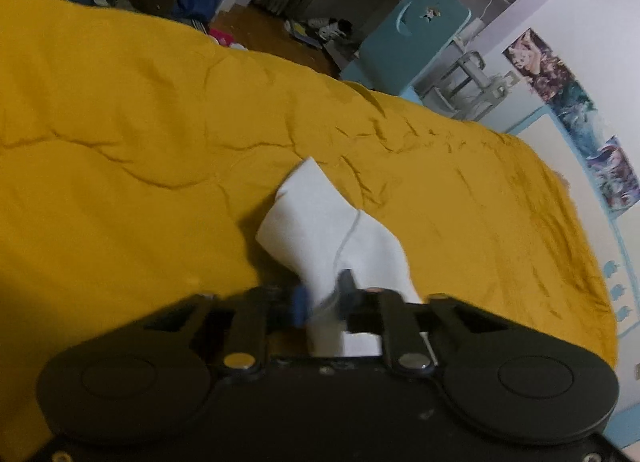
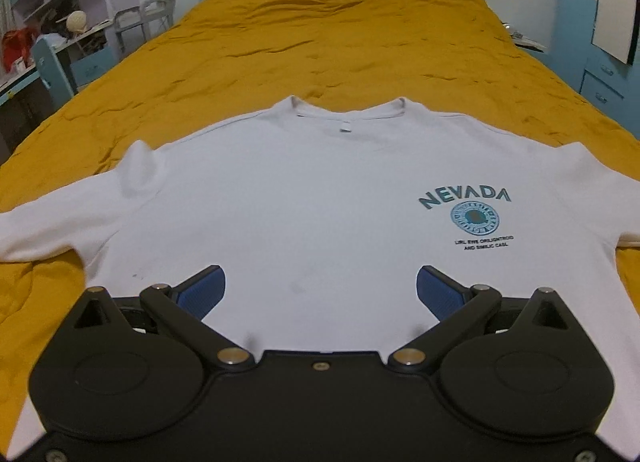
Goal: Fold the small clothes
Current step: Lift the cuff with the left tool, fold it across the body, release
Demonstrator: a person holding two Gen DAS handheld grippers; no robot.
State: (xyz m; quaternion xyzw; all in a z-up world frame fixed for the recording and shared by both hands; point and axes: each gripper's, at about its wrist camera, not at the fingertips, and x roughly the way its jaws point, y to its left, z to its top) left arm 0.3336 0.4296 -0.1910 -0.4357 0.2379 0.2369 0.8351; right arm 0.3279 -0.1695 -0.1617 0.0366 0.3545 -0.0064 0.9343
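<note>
On yellow bedspread [image 2: 340, 42], white T-shirt [image 2: 304, 202], left tool [image 1: 324, 296] pinching sleeve [image 1: 316, 222], right tool [image 2: 320, 290] spread.

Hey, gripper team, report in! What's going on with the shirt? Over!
Left hand-held gripper shut on white fabric. Right hand-held gripper open above the white cotton NEVADA T-shirt. Shirt spread flat, unfolded, on the mustard-yellow bedspread. Nothing in the way.

text: "NEVADA" in teal | on: white T-shirt [image 2: 304, 198] chest; small print beneath unreadable
</note>
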